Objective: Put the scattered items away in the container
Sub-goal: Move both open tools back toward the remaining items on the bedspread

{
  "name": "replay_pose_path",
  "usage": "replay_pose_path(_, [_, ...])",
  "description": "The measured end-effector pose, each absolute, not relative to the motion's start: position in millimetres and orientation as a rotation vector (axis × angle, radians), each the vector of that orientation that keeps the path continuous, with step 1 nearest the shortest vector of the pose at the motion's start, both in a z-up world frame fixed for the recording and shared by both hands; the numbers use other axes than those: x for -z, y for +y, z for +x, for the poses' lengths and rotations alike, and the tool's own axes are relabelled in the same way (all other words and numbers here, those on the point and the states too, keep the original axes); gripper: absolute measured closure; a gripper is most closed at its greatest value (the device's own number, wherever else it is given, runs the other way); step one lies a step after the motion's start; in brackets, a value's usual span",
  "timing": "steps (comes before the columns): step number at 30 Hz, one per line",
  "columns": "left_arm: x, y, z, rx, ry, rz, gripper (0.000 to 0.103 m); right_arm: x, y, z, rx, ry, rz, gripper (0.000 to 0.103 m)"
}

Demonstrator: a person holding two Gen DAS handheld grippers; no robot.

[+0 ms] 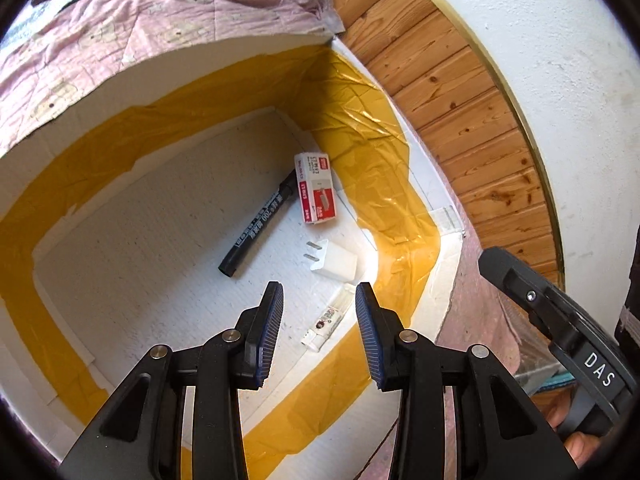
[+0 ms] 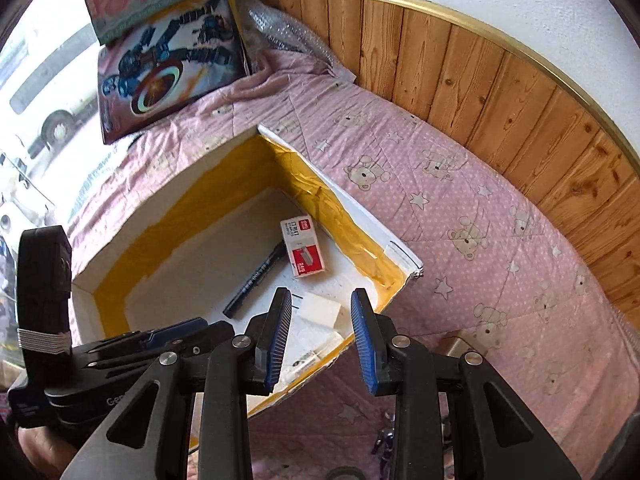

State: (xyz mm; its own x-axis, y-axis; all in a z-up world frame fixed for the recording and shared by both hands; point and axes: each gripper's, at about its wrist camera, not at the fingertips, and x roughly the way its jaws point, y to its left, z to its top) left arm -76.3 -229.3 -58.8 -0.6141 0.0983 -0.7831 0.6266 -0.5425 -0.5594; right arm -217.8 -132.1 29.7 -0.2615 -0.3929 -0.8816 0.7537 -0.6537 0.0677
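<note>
Inside the white foam box lined with yellow tape [image 1: 372, 136], which sits on the pink bear-print quilt [image 2: 460, 208], four things already lie: a black marker pen [image 1: 258, 226], a red-and-white staple box [image 1: 315, 188], a white plug charger [image 1: 334, 260] and a small clear-capped white tube [image 1: 326, 322]. All four crowd the box corner nearest the wood-panelled wall [image 1: 460, 120], with the marker's long axis running from that corner out toward the middle of the floor.

Both grippers hang over the box with nothing between their blue pads. The left gripper [image 1: 319, 332] has its jaws apart directly above the small tube, which lies along the near wall beside the tape. The right gripper [image 2: 321, 336], jaws likewise apart, hovers over the near rim of the box, with the charger showing between its fingers.

Judging by this, whatever is left to tidy lies outside the box. Off the box's near corner, on the quilt, a small brass-coloured object [image 2: 460, 342] sits just right of the right gripper, and a dark small item [image 2: 384, 440] lies lower, toward the quilt's near edge; what it is I cannot tell. The right gripper is the nearer to both, so the next pick looks like its job: draw back from the rim and swing right and down.
</note>
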Motion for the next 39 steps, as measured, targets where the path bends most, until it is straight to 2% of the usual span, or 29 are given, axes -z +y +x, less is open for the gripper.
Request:
replay_pose_path(8, [34,-217,-62,2.354,1.091,1.011,0.063,-50,-86,-188,1.99,0.25,1.115,0.07])
replay_pose_path(15, [25,-190,-53,2.469,0.963,0.963,0.063,-59,-46,-157,1.972,0.127,0.995,0.07])
replay_pose_path(24, [20,-156,-52,2.59,0.825,0.928,0.063,-61,-3,-127,1.976,0.098,0.924,0.069])
replay_pose_path(33, [17,-112,-49,2.753,0.659,0.87,0.063,-40,50,-127,2.041,0.06,0.914,0.069])
replay_pose_path(39, [34,-70,-57,2.869,0.574,0.994,0.063,-11,90,-144,2.13,-0.015,0.957,0.064])
